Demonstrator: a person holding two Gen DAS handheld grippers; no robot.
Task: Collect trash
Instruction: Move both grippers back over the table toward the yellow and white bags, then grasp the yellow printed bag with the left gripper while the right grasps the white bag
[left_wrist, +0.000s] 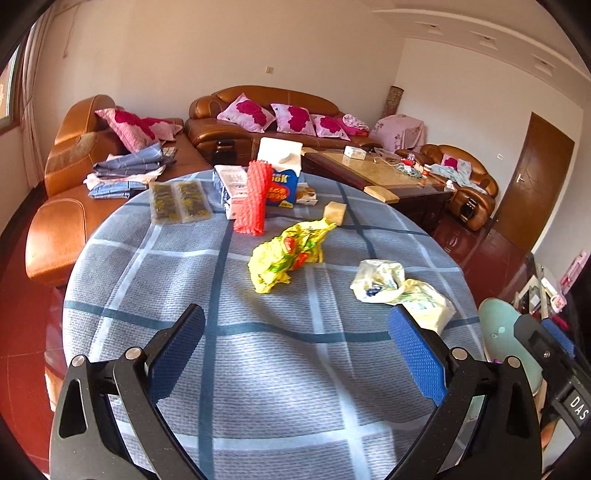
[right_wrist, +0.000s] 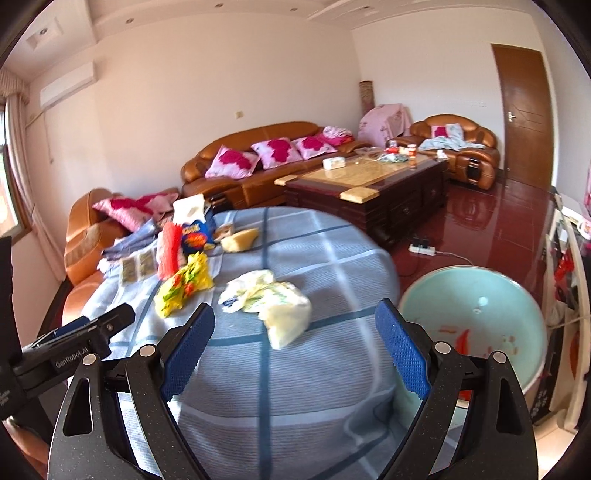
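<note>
A crumpled yellow wrapper (left_wrist: 284, 258) (right_wrist: 184, 288) lies mid-table on the blue plaid cloth. To its right sits a crumpled pale plastic bag (left_wrist: 399, 291) (right_wrist: 273, 299). My left gripper (left_wrist: 295, 321) hovers over the near part of the table, open, with nothing between its blue pads; the wrapper lies ahead of it. My right gripper (right_wrist: 295, 315) is also open and empty, with the pale bag just beyond its fingertips. A teal basin (right_wrist: 472, 332) (left_wrist: 506, 332) stands off the table's right edge.
At the table's far side stand a red foam net (left_wrist: 253, 199), a blue snack box (left_wrist: 282, 188), a white carton (left_wrist: 280, 151), two flat packets (left_wrist: 181, 203) and a yellow block (left_wrist: 334, 212). Brown sofas and a dark coffee table (right_wrist: 369, 188) lie beyond.
</note>
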